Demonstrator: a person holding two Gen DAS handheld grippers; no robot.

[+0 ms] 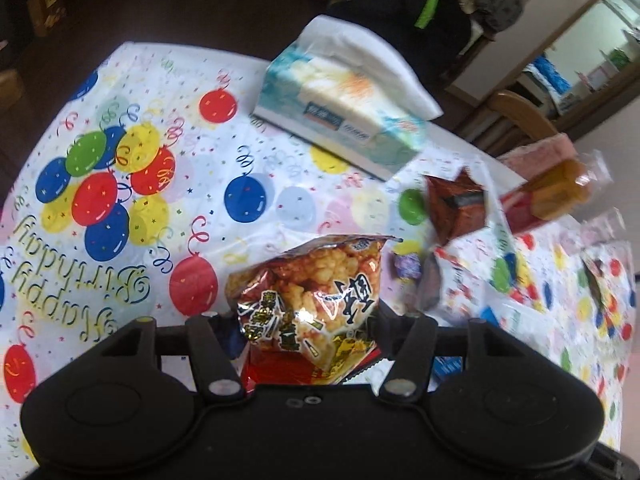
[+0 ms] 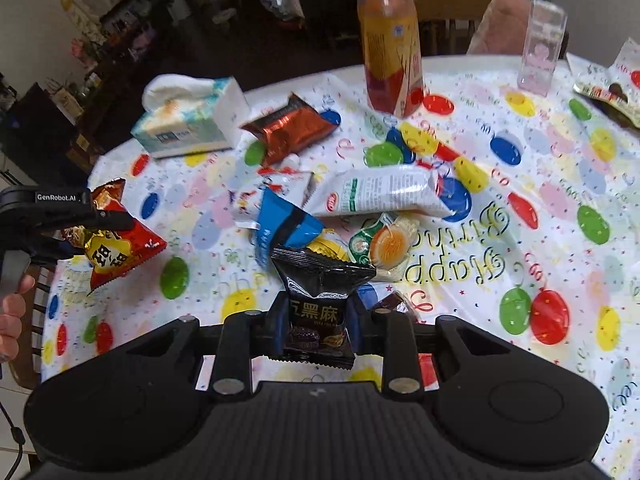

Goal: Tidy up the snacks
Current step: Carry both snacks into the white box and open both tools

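My left gripper [image 1: 306, 322] is shut on a red and gold snack bag [image 1: 310, 304], held above the balloon-print tablecloth [image 1: 120, 184]. The right wrist view shows that same red bag [image 2: 116, 244] at the left edge, pinched by the left gripper [image 2: 86, 226]. My right gripper [image 2: 316, 320] is shut on a black sesame snack packet [image 2: 318, 300], lifted over a pile of snacks. The pile holds a blue packet [image 2: 284, 228], a white and green packet [image 2: 384, 192], a round orange-labelled pack [image 2: 384, 244] and a red-brown foil packet [image 2: 290, 128].
A tissue box [image 1: 340, 108] [image 2: 188, 120] lies at the table's far side. An orange drink bottle [image 2: 392, 40] and a clear plastic box [image 2: 540, 48] stand at the far edge. Another wrapper [image 2: 612, 88] lies far right. Wooden chairs [image 2: 448, 12] ring the table. A hand [image 2: 10, 320] shows at left.
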